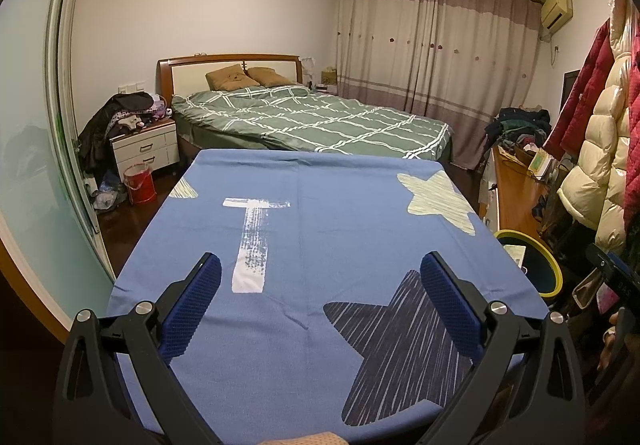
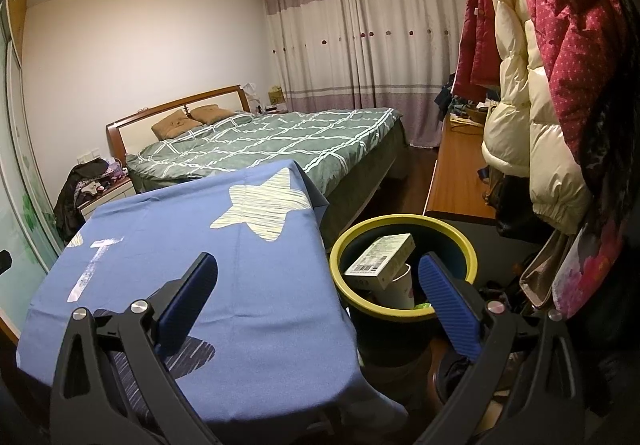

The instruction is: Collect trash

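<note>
Large white letter T [image 1: 252, 241] showing on the blue star-print tablecloth [image 1: 328, 181], printed label on the carton [image 2: 380, 260] in the bin possibly bearing a barcode, too small for reading

Both wrist views face bedward, sharing the blue tablecloth [image 1: 304, 245]

we are in a lived-in home bedroom: a wooden-framed bed with a green checked quilt [image 1: 312, 117], a white bedside cabinet heaped with clothes [image 1: 146, 147], long pink-and-cream curtains [image 1: 436, 57], and puffy winter coats hanging [image 2: 532, 85].
</note>
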### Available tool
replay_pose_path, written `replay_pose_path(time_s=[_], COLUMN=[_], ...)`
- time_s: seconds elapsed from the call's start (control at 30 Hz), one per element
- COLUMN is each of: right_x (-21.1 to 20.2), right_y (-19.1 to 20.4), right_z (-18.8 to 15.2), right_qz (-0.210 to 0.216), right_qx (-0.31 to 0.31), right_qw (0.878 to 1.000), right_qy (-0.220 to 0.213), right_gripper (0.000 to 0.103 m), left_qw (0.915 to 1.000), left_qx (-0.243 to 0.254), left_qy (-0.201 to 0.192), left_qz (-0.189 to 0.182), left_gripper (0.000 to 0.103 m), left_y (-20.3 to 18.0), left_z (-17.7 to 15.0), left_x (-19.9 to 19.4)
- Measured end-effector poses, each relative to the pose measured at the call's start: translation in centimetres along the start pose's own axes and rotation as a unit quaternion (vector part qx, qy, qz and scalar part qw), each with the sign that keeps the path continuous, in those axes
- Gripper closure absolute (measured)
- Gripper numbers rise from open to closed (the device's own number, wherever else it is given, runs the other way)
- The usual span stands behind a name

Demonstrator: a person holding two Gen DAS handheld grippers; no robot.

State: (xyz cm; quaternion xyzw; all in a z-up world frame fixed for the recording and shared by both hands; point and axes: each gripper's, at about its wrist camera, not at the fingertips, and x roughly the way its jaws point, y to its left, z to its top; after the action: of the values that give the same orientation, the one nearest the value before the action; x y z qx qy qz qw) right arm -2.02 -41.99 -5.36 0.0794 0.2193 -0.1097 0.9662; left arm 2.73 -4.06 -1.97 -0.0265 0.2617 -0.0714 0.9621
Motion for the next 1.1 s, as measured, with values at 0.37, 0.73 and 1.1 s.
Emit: replay_pose_path(time_s=[0.37, 0.73, 1.1], right_x=[0.25, 0.32, 0.46], right_y=[0.08, 0.03, -0.09], right_z=[-0.11, -0.14, -0.33], right_qz=[-0.001, 0.0, 0.001], right_qx=[0.001, 0.003, 0.003], right_qw=[1.0, 1.0, 1.0], right_qy=[0.002, 0.004, 0.006], right_gripper=[0.007, 0.007, 0.007], left_qw=[1.0, 1.0, 1.0], left_qx=[0.004, 0.003, 0.003], left_qy=[0.005, 0.006, 0.006], left_qz=[-0.002, -0.002, -0.003], left_gripper=[0.005, 0.005, 0.005], left_y=[-0.09, -0.08, -0.14], left_z=[-0.06, -0.06, -0.17], left_x=[0.39, 0.4, 0.54])
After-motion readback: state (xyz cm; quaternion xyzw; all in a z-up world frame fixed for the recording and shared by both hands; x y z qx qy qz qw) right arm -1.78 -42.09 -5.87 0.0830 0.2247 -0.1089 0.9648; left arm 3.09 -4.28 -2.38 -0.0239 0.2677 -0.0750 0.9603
